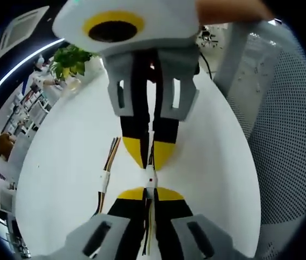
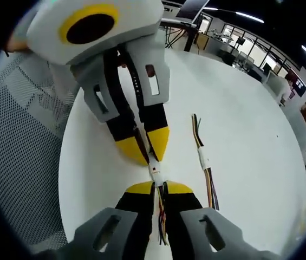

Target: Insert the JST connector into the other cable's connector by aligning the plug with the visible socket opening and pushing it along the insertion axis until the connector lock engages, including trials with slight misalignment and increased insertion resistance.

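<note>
Over a round white table (image 1: 207,162), my two grippers face each other tip to tip. My left gripper (image 1: 149,194) is shut on a bundle of thin coloured wires ending in a small white JST connector (image 1: 150,179). Coming from the top of the left gripper view, my right gripper (image 1: 151,154) is shut on the mating cable end. In the right gripper view the right gripper (image 2: 160,188) rises from below and the left gripper (image 2: 144,149) comes down from above, with the white connector pair (image 2: 155,173) between their yellow tips. The two halves touch; I cannot tell if the lock is engaged.
A second cable with a white connector (image 1: 105,180) lies flat on the table beside the grippers, also the spare cable (image 2: 203,158). A grey mesh surface (image 1: 288,135) borders the table edge. A potted plant (image 1: 71,59) stands at the far rim, with office desks behind.
</note>
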